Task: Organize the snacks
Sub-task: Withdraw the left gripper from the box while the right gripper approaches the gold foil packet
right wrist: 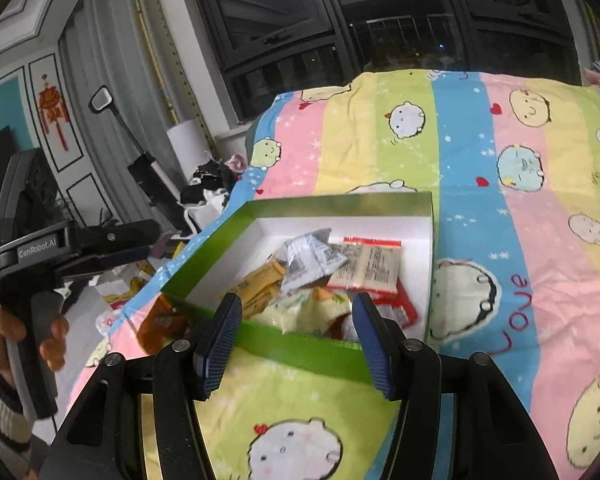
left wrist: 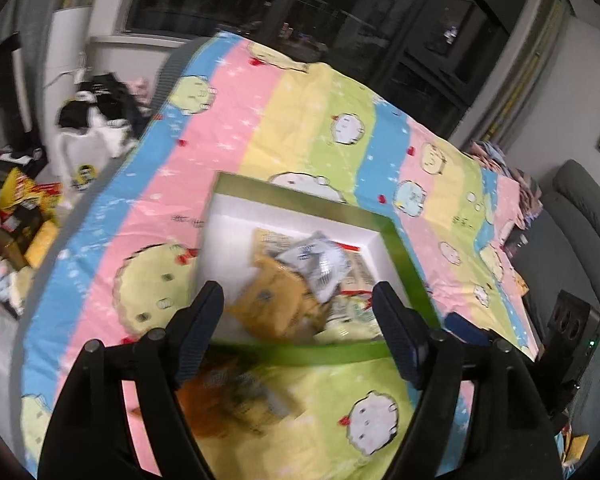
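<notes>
- The green-rimmed, white-lined cardboard box (right wrist: 380, 204) sits on the pastel striped cartoon bedsheet (right wrist: 500, 200), already holding several snack packets (right wrist: 364, 268).
- One orange foil packet (right wrist: 160, 322) lies outside, just beside the box's near-left corner, seemingly still to be packed.
- The left gripper (left wrist: 298, 320) and right gripper (right wrist: 296, 332) both hover wide open near the box's near edge, grasping nothing.

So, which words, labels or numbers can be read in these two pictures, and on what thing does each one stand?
"GenRobot.AI": on the left gripper body, seen from the right wrist.
"Love": printed in red on the striped bedsheet.
Print on the snack packets in the green box: too small to read.
Left wrist view: all print is blurred.
</notes>
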{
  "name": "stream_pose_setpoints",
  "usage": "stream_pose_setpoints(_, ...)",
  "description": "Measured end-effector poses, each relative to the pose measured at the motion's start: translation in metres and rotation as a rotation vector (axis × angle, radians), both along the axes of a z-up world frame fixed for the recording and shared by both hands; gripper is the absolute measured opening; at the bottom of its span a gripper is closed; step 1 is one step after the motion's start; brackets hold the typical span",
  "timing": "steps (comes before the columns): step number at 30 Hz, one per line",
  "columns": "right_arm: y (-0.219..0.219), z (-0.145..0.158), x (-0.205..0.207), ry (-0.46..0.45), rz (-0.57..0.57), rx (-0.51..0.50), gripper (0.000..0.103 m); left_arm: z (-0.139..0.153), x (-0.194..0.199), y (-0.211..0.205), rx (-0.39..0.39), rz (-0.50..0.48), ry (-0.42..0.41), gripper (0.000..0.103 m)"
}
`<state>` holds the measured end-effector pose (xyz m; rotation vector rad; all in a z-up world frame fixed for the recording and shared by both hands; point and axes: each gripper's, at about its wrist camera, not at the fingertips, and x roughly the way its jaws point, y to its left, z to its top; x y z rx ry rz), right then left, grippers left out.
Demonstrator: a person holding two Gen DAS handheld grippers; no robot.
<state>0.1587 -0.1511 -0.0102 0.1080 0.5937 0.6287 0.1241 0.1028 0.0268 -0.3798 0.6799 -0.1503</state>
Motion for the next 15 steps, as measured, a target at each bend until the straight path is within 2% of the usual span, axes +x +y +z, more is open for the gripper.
stream_pose_setpoints(7,-0.003,-0.008,-0.021,0.045,0.009,-0.003,0.058,-0.016,-0.040,0.033,-0.009,0.087,0.045,0.079)
stream_pose_setpoints(15,0.008,-0.024,-0.039,0.113,0.050,-0.012,0.058,-0.047,-0.072,0.050,-0.094,0.114,0.109,0.079)
